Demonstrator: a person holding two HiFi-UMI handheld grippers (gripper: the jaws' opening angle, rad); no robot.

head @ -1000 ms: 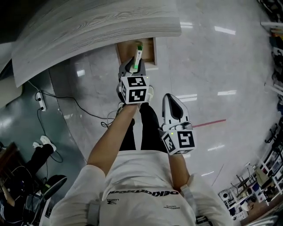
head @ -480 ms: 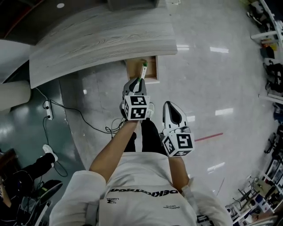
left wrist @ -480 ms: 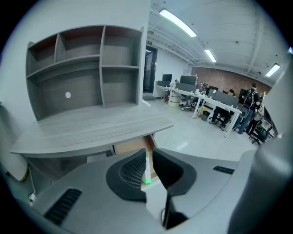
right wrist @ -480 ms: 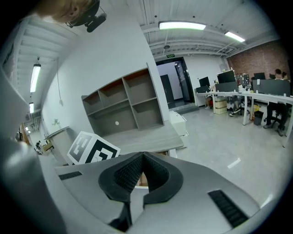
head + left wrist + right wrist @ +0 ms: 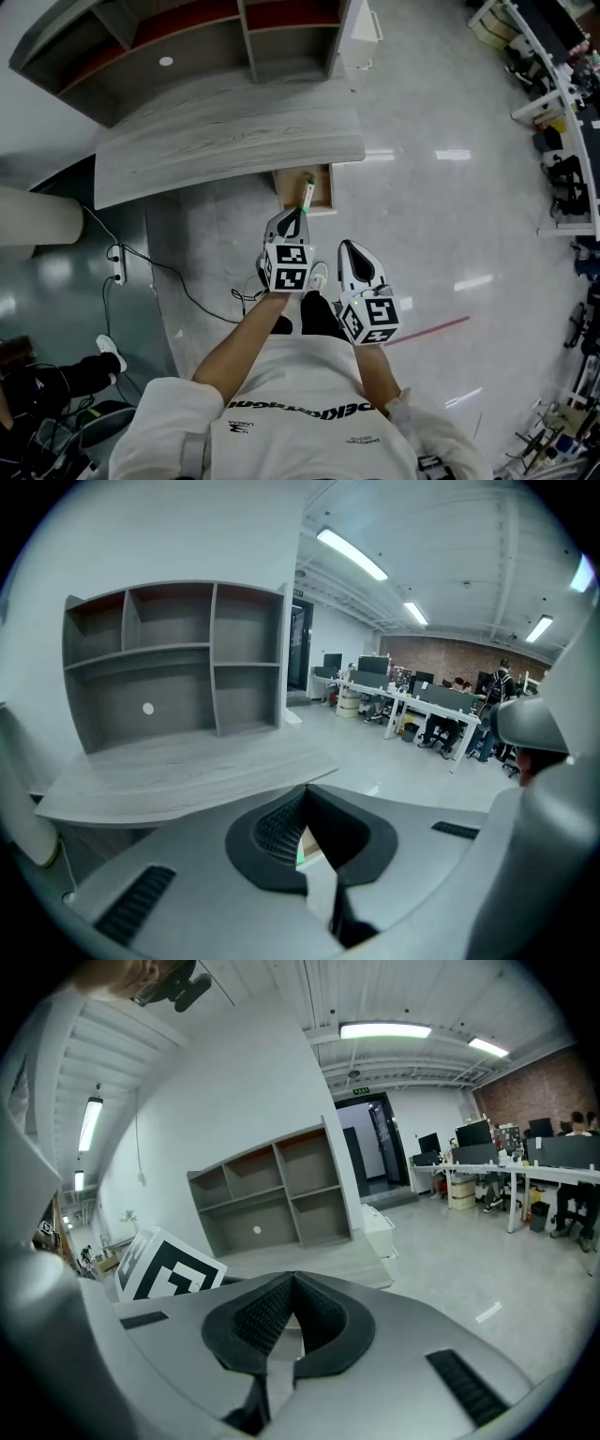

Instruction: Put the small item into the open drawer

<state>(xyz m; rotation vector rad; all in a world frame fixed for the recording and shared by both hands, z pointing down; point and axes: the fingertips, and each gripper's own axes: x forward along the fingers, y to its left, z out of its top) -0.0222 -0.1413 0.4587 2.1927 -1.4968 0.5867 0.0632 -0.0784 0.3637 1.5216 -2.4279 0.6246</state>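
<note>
My left gripper [image 5: 292, 217] is shut on the small item [image 5: 307, 194], a thin white stick with a green tip. The stick juts forward over the front of the open wooden drawer [image 5: 327, 187], which is pulled out from under the grey desk [image 5: 225, 141]. In the left gripper view the jaws [image 5: 306, 791] meet, with the white and green item [image 5: 309, 851] wedged between them. My right gripper [image 5: 353, 257] hangs beside the left one, to its right and nearer my body. Its jaws [image 5: 293, 1279] are shut with nothing in them.
A grey shelf unit [image 5: 187, 37] stands on the desk at the back. A power strip and cable [image 5: 117, 265] lie on the shiny floor at the left. A red line [image 5: 427, 328] marks the floor at the right. Office desks [image 5: 553, 94] stand far right.
The desk and drawer have slid down the head view, and the shelf unit has come into sight. Both grippers sit lower and closer together; the item still sticks out of the left gripper.
</note>
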